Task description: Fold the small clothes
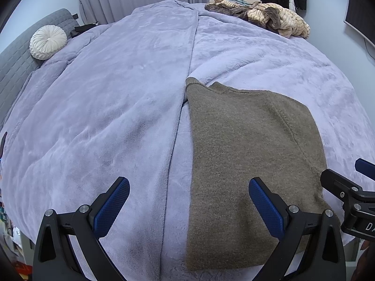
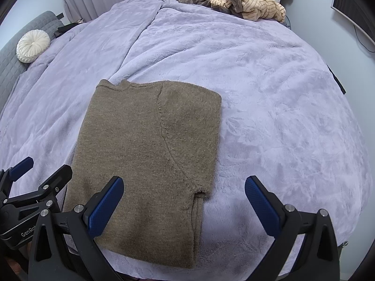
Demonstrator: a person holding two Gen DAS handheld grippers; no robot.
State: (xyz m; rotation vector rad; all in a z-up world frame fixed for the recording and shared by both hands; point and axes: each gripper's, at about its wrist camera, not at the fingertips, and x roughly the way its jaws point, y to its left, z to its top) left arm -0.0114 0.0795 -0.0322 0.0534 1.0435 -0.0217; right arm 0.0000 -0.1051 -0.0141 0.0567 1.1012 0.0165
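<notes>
A brown knitted sweater (image 1: 248, 154) lies flat on the lilac blanket, its sides folded in to a long rectangle; it also shows in the right wrist view (image 2: 150, 154). My left gripper (image 1: 188, 201) is open and empty, above the sweater's near left edge. My right gripper (image 2: 184, 201) is open and empty, above the sweater's near right edge. Each gripper shows at the edge of the other's view, the right one (image 1: 351, 194) and the left one (image 2: 35, 187).
The bed's lilac blanket (image 1: 117, 107) has a long fold line down its middle. A pile of beige and brown clothes (image 1: 264, 16) lies at the far edge, also in the right wrist view (image 2: 239, 2). A round white cushion (image 1: 48, 42) rests against the grey headboard.
</notes>
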